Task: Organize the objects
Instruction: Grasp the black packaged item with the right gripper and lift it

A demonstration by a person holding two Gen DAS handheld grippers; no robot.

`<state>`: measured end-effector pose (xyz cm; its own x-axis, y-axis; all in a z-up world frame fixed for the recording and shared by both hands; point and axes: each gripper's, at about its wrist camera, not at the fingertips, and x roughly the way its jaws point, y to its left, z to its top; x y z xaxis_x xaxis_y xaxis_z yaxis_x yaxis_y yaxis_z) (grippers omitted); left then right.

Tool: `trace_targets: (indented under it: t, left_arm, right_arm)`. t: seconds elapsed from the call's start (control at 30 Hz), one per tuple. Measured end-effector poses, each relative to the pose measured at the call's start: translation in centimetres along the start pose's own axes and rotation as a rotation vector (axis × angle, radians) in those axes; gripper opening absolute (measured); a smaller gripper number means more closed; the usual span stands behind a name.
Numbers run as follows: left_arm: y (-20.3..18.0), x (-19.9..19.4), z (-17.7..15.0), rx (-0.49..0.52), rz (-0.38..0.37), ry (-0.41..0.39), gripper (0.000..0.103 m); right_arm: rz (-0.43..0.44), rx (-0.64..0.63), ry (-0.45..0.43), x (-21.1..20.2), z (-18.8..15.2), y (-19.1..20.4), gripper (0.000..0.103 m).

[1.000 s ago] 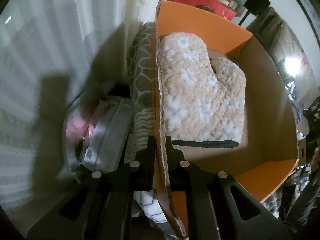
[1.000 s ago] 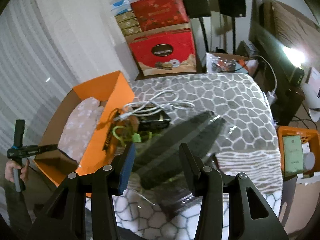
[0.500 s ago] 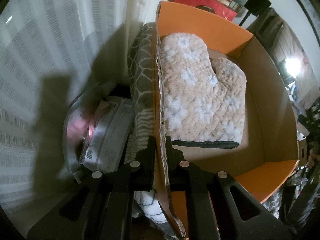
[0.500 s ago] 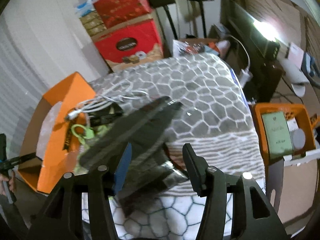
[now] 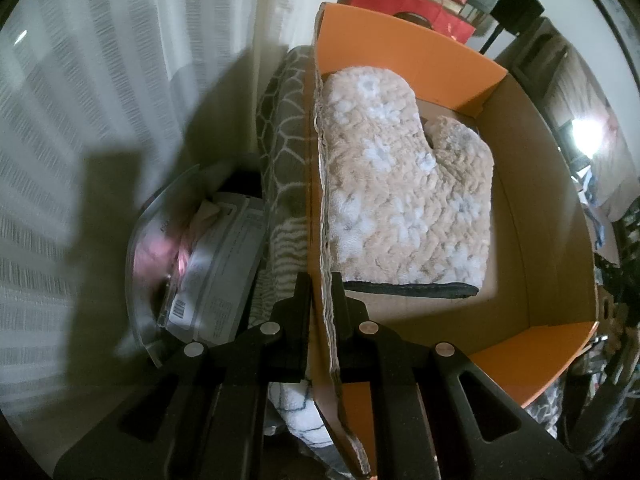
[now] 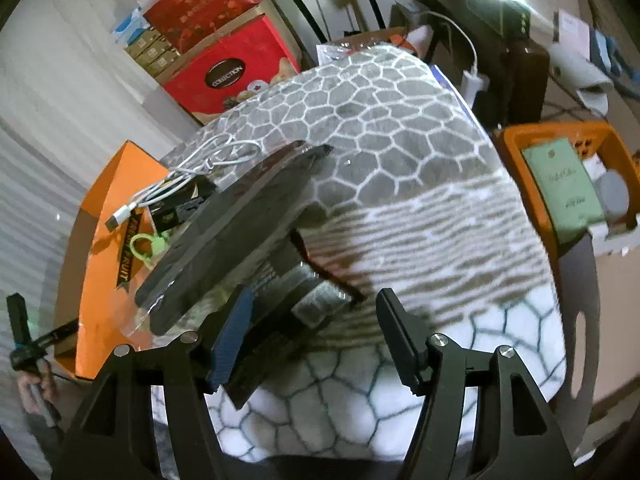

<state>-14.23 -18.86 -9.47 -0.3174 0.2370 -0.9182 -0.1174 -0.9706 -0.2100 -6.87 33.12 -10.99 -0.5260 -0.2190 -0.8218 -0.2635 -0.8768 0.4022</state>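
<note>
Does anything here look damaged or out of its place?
Yes. The orange box's near wall, pinched by the left gripper, has a frayed, worn cardboard edge. Otherwise, the oven mitt lies flat inside.

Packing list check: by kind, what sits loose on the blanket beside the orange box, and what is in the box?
Oven mitt in orange box: 1
White USB cable: 1
Green ring clip: 1
Flat black piece: 1
Small black box: 1
Total: 5

Our left gripper [image 5: 323, 286] has its fingers pinched nearly together on a thin edge. Our right gripper [image 6: 316, 312] holds its fingers spread wide, a dark flat item between them.
</note>
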Motion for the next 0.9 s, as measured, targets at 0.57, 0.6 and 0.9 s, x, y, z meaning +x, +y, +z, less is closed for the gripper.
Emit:
trace_targets:
  t: [0.57,0.6,0.9]
  left_arm:
    - [0.0,0.0,0.0,-0.006,-0.002,-0.002,0.008]
    - [0.0,0.0,0.0,-0.007,-0.003,-0.002,0.008]
    - [0.0,0.0,0.0,-0.011,-0.004,-0.004,0.008]
  right_arm:
    - [0.1,0.0,0.059,3.0,-0.4,2.5,0.06]
    - [0.095,-0.007,0.055,2.9,-0.4,2.7,0.059]
    - [0.089,-0.034,-0.019,-1.0,-0.3,2.6,0.055]
